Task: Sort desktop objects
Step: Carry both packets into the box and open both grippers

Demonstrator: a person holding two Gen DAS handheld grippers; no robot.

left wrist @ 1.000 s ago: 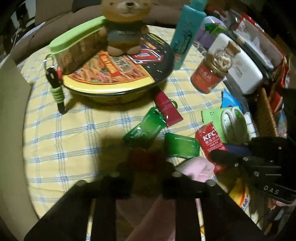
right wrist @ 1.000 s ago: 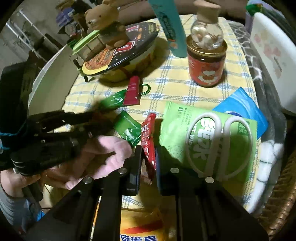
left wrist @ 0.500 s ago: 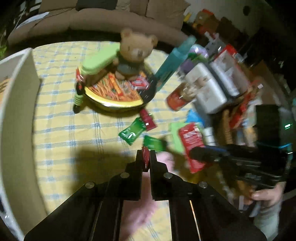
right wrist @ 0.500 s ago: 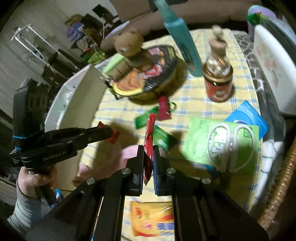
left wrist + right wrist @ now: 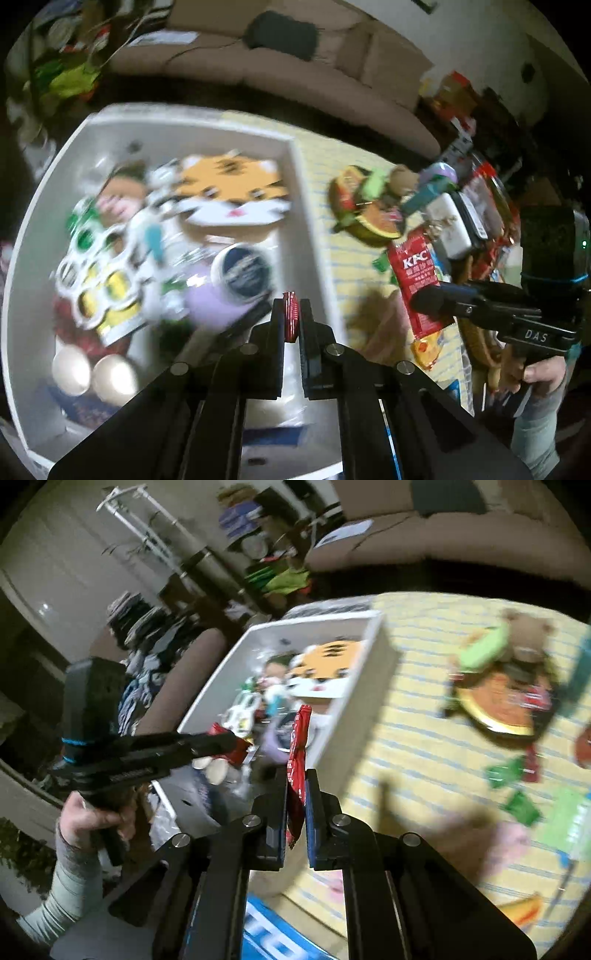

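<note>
My left gripper (image 5: 290, 317) is shut on a small red packet (image 5: 290, 314), seen edge on, above the white box (image 5: 310, 206). That box holds a tiger-face item (image 5: 229, 192), a round dark tin (image 5: 242, 271) and other sorted things. My right gripper (image 5: 297, 782) is shut on a red KFC sachet (image 5: 299, 738), which stands up between the fingers near the box's (image 5: 369, 672) near corner. In the left wrist view the right gripper (image 5: 417, 302) holds the KFC sachet (image 5: 415, 273) over the table, right of the box. In the right wrist view the left gripper (image 5: 236, 744) carries its red packet over the box.
A yellow checked cloth (image 5: 417, 709) covers the table. On it stand a noodle bowl (image 5: 495, 705) with a teddy bear (image 5: 528, 635), and two green sachets (image 5: 504, 771) lie nearer. A brown sofa (image 5: 332, 74) runs behind. Clutter crowds the table's right side (image 5: 461, 221).
Both grippers rose and swung left from the sachets on the cloth to the white box, each carrying its red packet. The views are now blurred by motion.
</note>
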